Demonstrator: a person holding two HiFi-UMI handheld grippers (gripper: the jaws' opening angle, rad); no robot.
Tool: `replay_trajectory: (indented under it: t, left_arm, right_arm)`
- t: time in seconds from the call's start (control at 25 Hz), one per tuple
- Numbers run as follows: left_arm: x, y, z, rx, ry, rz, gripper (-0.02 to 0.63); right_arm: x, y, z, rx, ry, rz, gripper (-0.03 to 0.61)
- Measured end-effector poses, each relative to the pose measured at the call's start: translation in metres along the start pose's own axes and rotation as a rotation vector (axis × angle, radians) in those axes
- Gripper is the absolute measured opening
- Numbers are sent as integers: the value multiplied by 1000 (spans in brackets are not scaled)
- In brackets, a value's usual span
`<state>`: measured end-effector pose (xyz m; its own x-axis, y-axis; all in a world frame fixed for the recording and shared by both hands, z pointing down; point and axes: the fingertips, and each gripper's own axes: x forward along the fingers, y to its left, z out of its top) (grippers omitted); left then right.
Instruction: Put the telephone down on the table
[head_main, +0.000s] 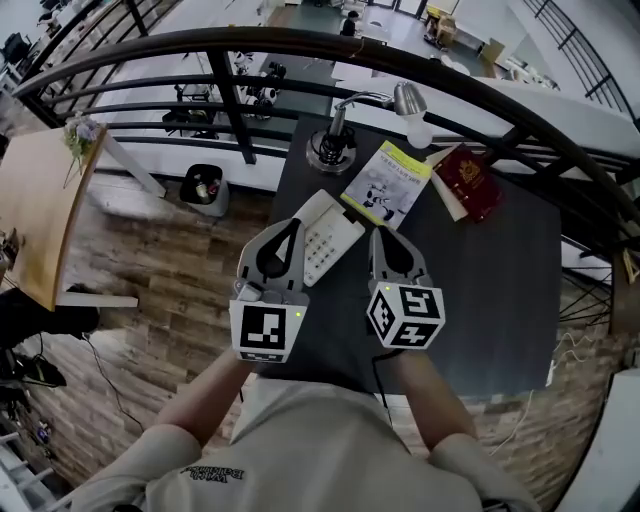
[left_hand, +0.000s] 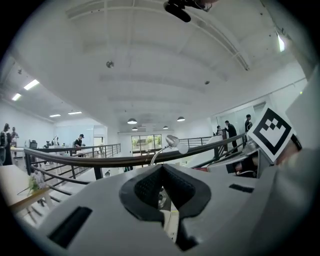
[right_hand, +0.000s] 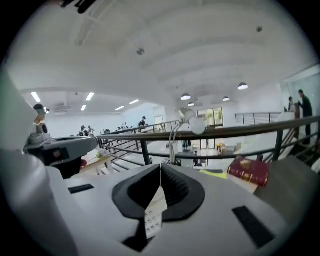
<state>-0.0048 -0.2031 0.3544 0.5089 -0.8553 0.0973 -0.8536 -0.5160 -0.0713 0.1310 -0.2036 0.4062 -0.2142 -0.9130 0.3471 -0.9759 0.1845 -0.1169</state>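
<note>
Far left in the head view there's a wooden desk (head_main: 40, 210) down on the floor below, then a bin (head_main: 205, 190) by the railing (head_main: 300, 45).

The left gripper (head_main: 292, 228) sits over the left edge of the dark table (head_main: 500, 290), pointing away from the body and angled a bit to the right. The bare left forearm (head_main: 215, 395) comes up from the bottom of the frame, and the hand is hidden behind the marker cube. In the left gripper view its tips (left_hand: 161, 167) meet with nothing pinched between them, and the camera looks out about level over the railing, so the gripper isn't tipped down much.

The phone (head_main: 325, 235) lies flat on the table near that left edge, right between the two grippers. It looks like the left gripper's tip is just beside or touching its left side; can't tell which. Beyond the phone stands a desk lamp (head_main: 335, 145).

The right gripper (head_main: 378, 232) is held roughly parallel to the left one, just to the right of the phone, with the right forearm (head_main: 425, 385) straight behind it. Its jaws are closed too, tips (right_hand: 160, 167) together and holding nothing. The phone's keypad (right_hand: 154, 212) shows through the gap behind the tips.

Further right on the table are a booklet (head_main: 388, 185) and a red book (head_main: 470, 180), both well apart from the grippers.
</note>
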Motion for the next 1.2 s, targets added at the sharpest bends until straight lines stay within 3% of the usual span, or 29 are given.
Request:
replay_trajectory:
  t: [0.24,0.4,0.72,0.88,1.2]
  left_arm:
    - [-19,-13,64,-95,-93,-55,3]
    - [-33,-23,87,-64,-122,-64,3]
    - [-57,-47,85,-75,-183,-123,3]
    - [-60,-53,69,-70,-163,-121,3]
    - [-58,-59,55,-52,-125,-130,3]
  right_arm:
    - [-54,8,72,-235,-222,-36,8]
    - [-83,19,92,-274,-302,-21,8]
    - [-111,34,89,-323,-372,-22,6]
    - [-119,35,77,-271,-386,-36,3]
    - [-121,39,58,-284,-335,-15,3]
